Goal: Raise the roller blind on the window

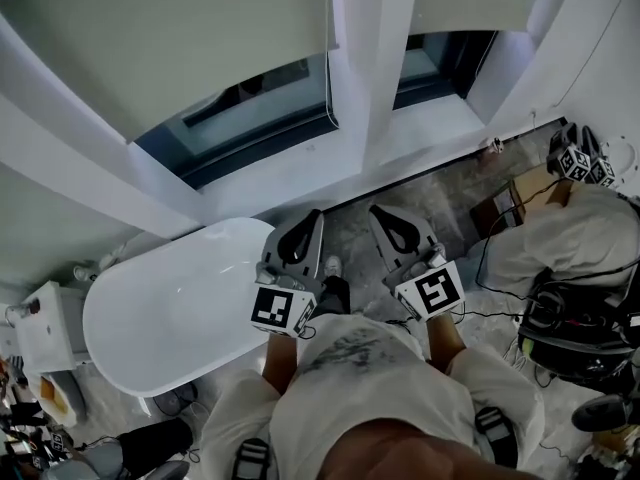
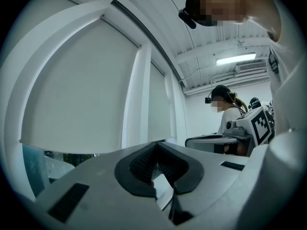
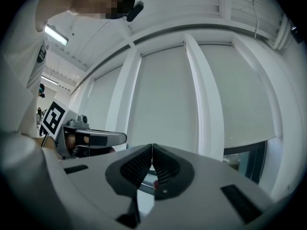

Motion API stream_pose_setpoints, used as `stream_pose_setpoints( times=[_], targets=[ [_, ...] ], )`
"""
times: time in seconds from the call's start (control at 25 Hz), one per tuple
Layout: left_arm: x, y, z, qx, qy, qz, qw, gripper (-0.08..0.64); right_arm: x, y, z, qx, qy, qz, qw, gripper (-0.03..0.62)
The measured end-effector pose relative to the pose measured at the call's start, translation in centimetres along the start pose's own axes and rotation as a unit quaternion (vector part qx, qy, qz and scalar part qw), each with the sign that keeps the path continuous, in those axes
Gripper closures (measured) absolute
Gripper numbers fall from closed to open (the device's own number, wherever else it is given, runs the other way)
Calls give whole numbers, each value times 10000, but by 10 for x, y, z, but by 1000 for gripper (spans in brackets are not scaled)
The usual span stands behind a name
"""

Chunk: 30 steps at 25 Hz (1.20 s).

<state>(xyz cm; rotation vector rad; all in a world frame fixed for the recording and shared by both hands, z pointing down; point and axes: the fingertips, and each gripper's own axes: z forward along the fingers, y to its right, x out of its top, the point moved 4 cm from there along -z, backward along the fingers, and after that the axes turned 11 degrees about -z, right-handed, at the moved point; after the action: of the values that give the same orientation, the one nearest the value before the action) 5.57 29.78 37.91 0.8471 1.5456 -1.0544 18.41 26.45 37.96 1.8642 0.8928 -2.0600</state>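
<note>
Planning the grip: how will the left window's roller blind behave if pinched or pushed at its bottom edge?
The roller blind hangs flat and thin, so it is probably floppy and would swing away if pushed. Its bottom edge runs straight, hinting at a stiff bar: likely the firmer place to pinch.

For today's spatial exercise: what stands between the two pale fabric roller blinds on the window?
A white upright window post, clearest in the head view.

The blind [image 1: 150,38] was matt, pale cloth. The frame [image 1: 365,48] was smooth, white, slightly glossy. The tub [image 1: 150,318] shone glossy white. The left gripper [image 2: 154,145] and right gripper [image 3: 152,146] had matt grey plastic shells; the pads [image 3: 134,169] were black, ribbed, rubbery.
</note>
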Motion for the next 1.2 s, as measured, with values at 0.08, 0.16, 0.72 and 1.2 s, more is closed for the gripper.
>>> stream_pose_setpoints(
  times=[0.08,0.16,0.72,1.2],
  targets=[
    [0,-17,20,-5,-47,-28,10000,552,-5,16,21,-20,-30,14,10000,531],
    [0,-34,34,-1,-90,-70,9999,552,-7,25,41,-40,-79,33,10000,531],
    [5,-109,101,-136,-176,-122,9997,552,-26,67,128,-169,-266,36,9995,531],
    [3,-149,148,-504,-205,18,9985,552,-41,95,172,-570,-319,-55,9978,531]
  ],
)
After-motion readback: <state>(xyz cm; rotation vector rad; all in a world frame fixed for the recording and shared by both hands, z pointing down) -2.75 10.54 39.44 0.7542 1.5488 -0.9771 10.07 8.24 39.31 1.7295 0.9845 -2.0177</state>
